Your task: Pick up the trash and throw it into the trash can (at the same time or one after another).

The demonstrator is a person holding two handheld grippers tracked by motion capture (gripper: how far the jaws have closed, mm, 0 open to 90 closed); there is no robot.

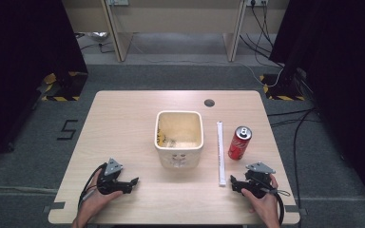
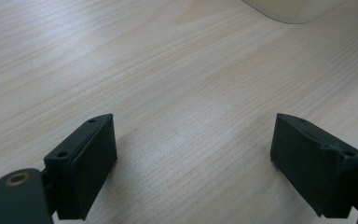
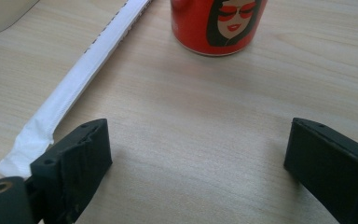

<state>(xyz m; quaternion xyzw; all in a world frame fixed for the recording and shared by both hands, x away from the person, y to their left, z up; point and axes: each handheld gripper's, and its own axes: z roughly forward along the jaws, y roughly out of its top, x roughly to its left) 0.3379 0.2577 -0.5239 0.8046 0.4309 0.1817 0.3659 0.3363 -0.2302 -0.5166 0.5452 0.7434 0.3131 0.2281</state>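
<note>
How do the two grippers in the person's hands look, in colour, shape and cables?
Both the left gripper and the right gripper are black, each with two flat, block-like jaws showing small screw holes. Each carries a grey three-cornered plate on top. A black cable trails from each toward the person. The forearms show no sleeves.

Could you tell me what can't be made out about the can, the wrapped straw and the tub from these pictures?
- Red can: top cut off by the right gripper view's upper edge; in the high view its label is too small to read.
- Paper-wrapped straw: far end cut off in the right gripper view.
- Cream tub: contents too small to identify in the high view; only a corner shows in the left gripper view.
</note>
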